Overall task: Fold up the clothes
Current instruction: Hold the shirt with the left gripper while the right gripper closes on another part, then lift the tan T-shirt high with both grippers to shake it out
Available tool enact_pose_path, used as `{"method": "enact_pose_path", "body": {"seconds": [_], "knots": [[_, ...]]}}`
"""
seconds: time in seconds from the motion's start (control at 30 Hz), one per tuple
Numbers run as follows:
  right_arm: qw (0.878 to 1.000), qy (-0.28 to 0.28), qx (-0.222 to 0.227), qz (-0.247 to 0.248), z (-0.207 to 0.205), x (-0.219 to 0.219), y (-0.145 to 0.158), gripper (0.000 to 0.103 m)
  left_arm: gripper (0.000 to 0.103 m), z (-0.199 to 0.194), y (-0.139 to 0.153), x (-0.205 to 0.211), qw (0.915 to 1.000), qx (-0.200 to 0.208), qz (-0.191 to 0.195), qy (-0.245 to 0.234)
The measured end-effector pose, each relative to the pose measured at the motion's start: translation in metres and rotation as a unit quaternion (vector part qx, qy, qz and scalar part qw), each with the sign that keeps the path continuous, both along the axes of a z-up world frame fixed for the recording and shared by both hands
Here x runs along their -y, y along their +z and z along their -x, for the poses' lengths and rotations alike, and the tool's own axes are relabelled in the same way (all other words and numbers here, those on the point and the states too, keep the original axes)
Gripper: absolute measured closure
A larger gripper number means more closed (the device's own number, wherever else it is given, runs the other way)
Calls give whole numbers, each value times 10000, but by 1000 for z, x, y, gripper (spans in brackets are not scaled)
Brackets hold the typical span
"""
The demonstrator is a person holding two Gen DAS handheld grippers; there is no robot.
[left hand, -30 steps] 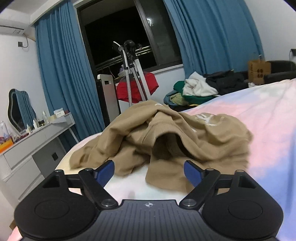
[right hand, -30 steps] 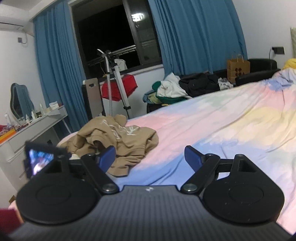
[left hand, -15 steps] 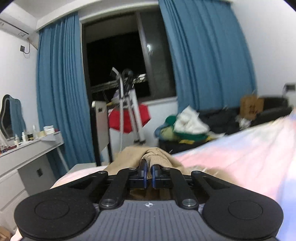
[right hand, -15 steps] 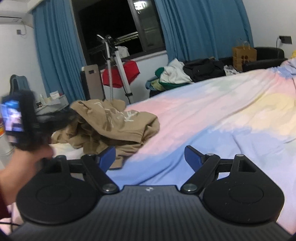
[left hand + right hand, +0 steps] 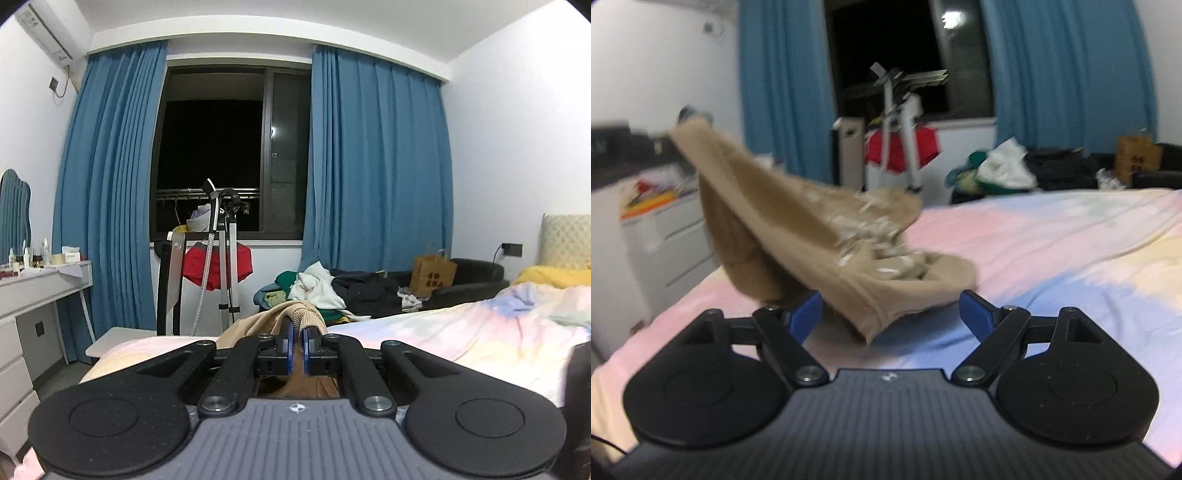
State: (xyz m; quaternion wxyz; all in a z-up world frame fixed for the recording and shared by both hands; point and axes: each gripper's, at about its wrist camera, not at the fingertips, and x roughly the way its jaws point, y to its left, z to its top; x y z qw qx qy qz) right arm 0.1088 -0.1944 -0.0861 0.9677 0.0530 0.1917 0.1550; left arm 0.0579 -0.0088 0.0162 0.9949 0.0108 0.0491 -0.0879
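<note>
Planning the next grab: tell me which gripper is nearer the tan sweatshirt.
Left. The left gripper is shut on the tan sweatshirt; the right gripper is open, just short of its hanging edge.

Home bedroom. Bed (image 5: 461, 332) with pastel sheet, padded headboard (image 5: 565, 240) at far right. Blue curtains (image 5: 373, 166) flanking dark window (image 5: 210, 162). Air conditioner (image 5: 51, 29) high on left wall. Dresser (image 5: 26, 306) with bottles and mirror (image 5: 14, 214) at left edge. Clothes pile (image 5: 317, 288) on black sofa (image 5: 476, 277) under window.
</note>
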Motion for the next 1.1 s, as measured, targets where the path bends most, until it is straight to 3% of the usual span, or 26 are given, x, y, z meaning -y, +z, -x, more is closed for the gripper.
{"method": "enact_pose_path", "body": {"seconds": [0.2, 0.37, 0.5, 0.57, 0.6, 0.63, 0.7, 0.83, 1.0, 1.1], "knots": [[9979, 248, -580, 115, -9, -42, -28, 20, 98, 4, -19, -38, 9973, -113, 718, 100], [9977, -24, -667, -78, -39, -48, -44, 21, 97, -3, -28, -63, 9953, -146, 907, 294], [9948, -386, -822, -454, -66, -41, -55, 38, 97, -11, -36, -74, 9948, -206, 915, 393], [9906, -482, -1110, -638, -77, -32, -64, 62, 97, -11, -40, -77, 9948, -266, 883, 426], [9883, -591, -1218, -696, -80, -27, -66, 82, 97, -16, -43, -76, 9951, -303, 819, 455], [9858, -702, -1324, -751, -83, -21, -67, 88, 97, -20, -46, -74, 9954, -348, 733, 505], [9866, -888, -1018, -919, -76, -11, -51, 96, 97, -25, -52, -70, 9954, -450, 600, 595], [9841, -1209, -311, -1261, -57, 10, -14, 100, 97, -29, -62, -67, 9943, -662, 495, 673], [9845, -1319, 621, -978, -31, 19, 20, 100, 94, -32, -77, -56, 9908, -1150, 292, 651], [9862, -1296, 402, -945, -34, 24, 19, 100, 89, -36, -92, -45, 9870, -1452, -13, 691]]}}
